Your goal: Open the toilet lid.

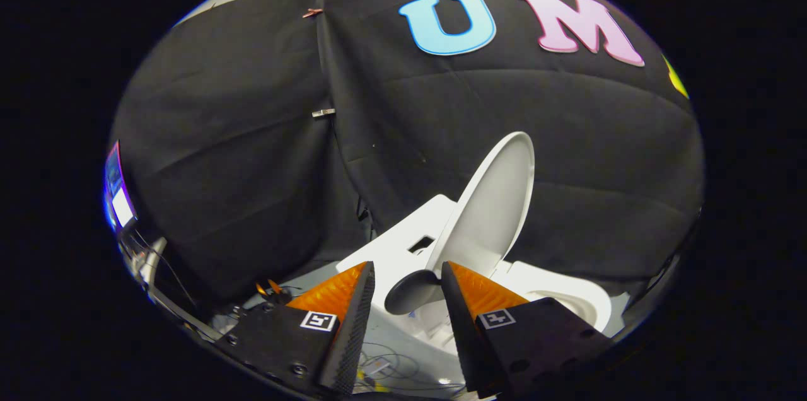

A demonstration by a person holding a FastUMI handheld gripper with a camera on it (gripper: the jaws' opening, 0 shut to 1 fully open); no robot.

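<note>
A white toilet stands just ahead of my fingers, tilted in the view. Its lid (495, 205) is raised, leaning back towards the black cloth wall, with its pale inner face showing. The seat and bowl rim (567, 297) lie below it, beyond my right finger. The white rear body (403, 243) with a small dark slot sits just past my fingertips. My gripper (408, 267) is open, and its fingers hold nothing. A dark rounded part (410, 292) at the lid's base shows in the gap between them, untouched.
The black cloth wall (252, 136) hangs close behind the toilet, with a metal clip (323, 113) at its seam. A lit screen (117, 193) and a metal frame (151, 268) stand off beyond my left finger. Loose cables (384, 366) lie on the floor below the fingers.
</note>
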